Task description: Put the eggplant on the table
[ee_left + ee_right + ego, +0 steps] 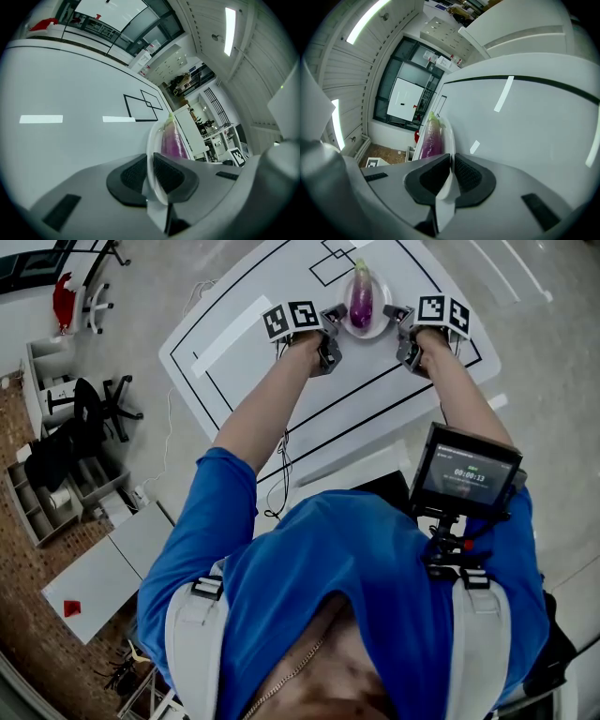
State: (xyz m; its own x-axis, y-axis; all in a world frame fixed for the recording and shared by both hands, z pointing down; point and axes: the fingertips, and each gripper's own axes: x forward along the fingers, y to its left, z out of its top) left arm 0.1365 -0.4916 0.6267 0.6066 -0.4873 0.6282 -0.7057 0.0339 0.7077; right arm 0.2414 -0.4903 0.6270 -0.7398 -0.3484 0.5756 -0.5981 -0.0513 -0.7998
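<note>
Fingers (133, 176) clamp plate (151, 150) rim, eggplant (169, 140) half-hidden

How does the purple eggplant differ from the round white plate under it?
The purple eggplant is long with a green tip; the round white plate is plain and circular. The left gripper and right gripper each clamp the plate's rim; neither touches the eggplant, which only lies on it. Both sit between the two grippers.

Both bare arms were stretched toward 12 o'clock. The left grey two-jaw gripper (334, 320) and right grey two-jaw gripper (403, 322) pinched the round white plate (373, 329) rim at 9 and 3.
</note>
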